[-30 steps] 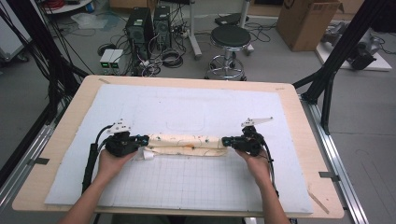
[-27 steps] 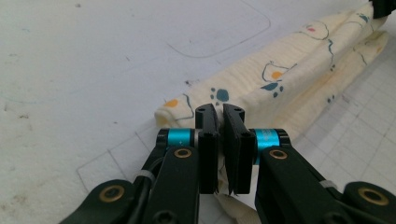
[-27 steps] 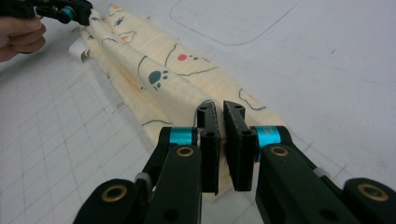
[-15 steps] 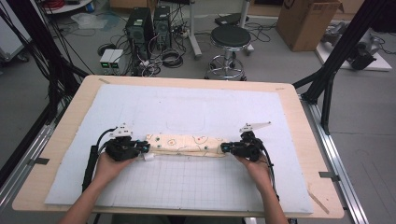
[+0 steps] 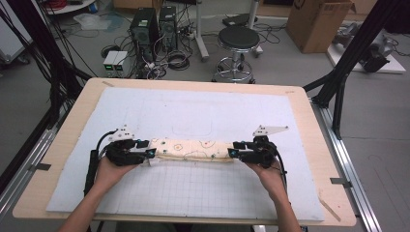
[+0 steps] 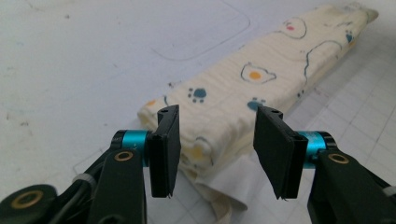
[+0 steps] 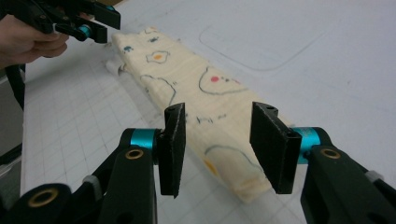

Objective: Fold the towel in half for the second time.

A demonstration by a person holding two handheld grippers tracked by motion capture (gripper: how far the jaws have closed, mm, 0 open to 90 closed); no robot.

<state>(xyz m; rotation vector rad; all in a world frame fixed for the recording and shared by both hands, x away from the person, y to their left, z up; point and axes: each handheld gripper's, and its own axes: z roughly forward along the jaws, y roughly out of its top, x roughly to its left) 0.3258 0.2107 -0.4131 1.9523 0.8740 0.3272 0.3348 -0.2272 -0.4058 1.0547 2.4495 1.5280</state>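
Both grippers, left gripper [image 5: 151, 153] and right gripper [image 5: 232, 152], have just been opening off the folded cloth [image 5: 193, 149] near the table's [image 5: 319, 145] front edge, jaws now parted and clear of it, so the fold looks done; backing away comes next.

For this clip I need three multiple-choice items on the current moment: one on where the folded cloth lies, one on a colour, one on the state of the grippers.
1. Where does the folded cloth lie?
A. On the white mat, stretched between the two grippers
B. On the stool
C. Hanging over the table's edge

2. What colour is the cloth's ground?
A. Dark blue
B. Cream, with small printed figures
C. Red

3. How do the left gripper and the right gripper stand?
A. Both clamped on the cloth
B. Left one clamped, right one open
C. Both with a gap, pads off the cloth

Answers: 1 A, the high view shows it flat on the mat with a gripper at each end. 2 B, both gripper views show pale cream fabric with eggs and paw prints. 3 C, each gripper view shows the jaws apart; they have just been opening, with the cloth's end between them.
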